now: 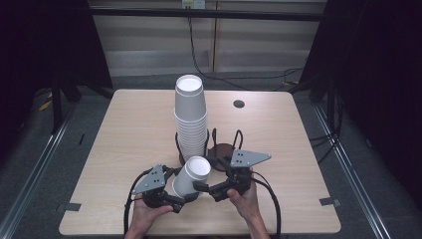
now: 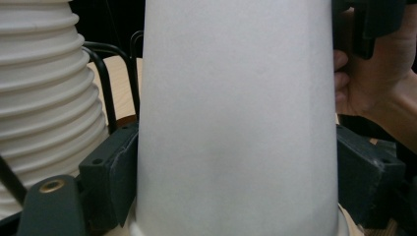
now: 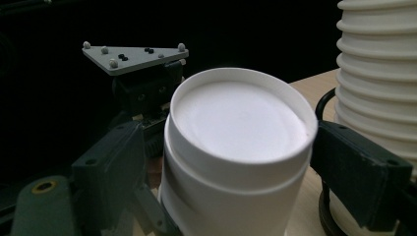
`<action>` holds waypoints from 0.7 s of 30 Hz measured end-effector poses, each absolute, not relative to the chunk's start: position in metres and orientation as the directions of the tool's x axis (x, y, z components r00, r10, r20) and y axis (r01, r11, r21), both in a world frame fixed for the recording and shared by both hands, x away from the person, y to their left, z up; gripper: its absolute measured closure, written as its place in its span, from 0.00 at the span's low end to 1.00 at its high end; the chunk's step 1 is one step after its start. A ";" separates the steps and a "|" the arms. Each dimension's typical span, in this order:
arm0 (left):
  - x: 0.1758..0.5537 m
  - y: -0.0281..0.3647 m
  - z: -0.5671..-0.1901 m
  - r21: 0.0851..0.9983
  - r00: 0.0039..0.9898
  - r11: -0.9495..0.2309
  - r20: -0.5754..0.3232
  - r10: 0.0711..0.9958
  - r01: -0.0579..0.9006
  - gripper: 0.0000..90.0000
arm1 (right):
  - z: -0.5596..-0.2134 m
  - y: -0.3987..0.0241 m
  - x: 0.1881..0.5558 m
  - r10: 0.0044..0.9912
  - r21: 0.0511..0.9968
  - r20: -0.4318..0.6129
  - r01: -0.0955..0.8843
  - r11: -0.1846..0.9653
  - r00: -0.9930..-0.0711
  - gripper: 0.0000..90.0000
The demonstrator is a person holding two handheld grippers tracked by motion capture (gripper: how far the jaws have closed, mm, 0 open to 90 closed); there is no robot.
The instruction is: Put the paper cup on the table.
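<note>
A white paper cup [image 1: 191,175] hangs tilted above the table's near edge, its closed base turned up and away. My left gripper [image 1: 179,190] comes in from the left and is shut on the cup's lower wall [image 2: 236,123], a dark jaw pressing each side. My right gripper [image 1: 205,174] comes from the right, and its jaws flank the cup's base end [image 3: 236,147], closed against it. In the right gripper view a step below the base rim hints at a second nested cup, though I cannot tell for sure. The grey plate [image 3: 133,56] of the left gripper shows behind the cup.
A tall stack of upside-down white cups [image 1: 190,119] stands in a black wire holder [image 1: 221,148] mid-table, right behind the grippers and close by in both gripper views [image 2: 44,98] [image 3: 378,73]. The wooden table [image 1: 134,129] has a small round hole [image 1: 239,104] at the far right.
</note>
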State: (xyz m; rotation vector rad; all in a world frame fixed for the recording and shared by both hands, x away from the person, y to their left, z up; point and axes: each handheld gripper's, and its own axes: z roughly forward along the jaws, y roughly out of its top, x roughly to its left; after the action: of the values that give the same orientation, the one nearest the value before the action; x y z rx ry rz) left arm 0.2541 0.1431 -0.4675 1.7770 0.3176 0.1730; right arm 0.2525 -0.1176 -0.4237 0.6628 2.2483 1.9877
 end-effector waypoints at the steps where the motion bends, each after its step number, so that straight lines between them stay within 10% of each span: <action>1: 0.254 0.144 -0.468 0.970 0.950 -0.209 -0.054 0.309 0.123 0.18 | -0.424 -0.118 0.253 0.358 0.960 0.226 0.269 0.076 -0.906 0.15; 21: 0.262 0.151 -0.449 0.923 0.957 -0.362 -0.024 0.290 0.133 0.19 | -0.424 -0.137 0.250 0.355 0.925 0.219 0.310 0.222 -0.909 0.15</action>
State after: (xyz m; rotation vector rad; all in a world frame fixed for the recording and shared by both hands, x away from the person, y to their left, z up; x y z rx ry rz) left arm 0.2622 0.1514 -0.4488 1.9459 0.3045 0.1685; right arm 0.2503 -0.1375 -0.4240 0.6601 2.4246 1.8200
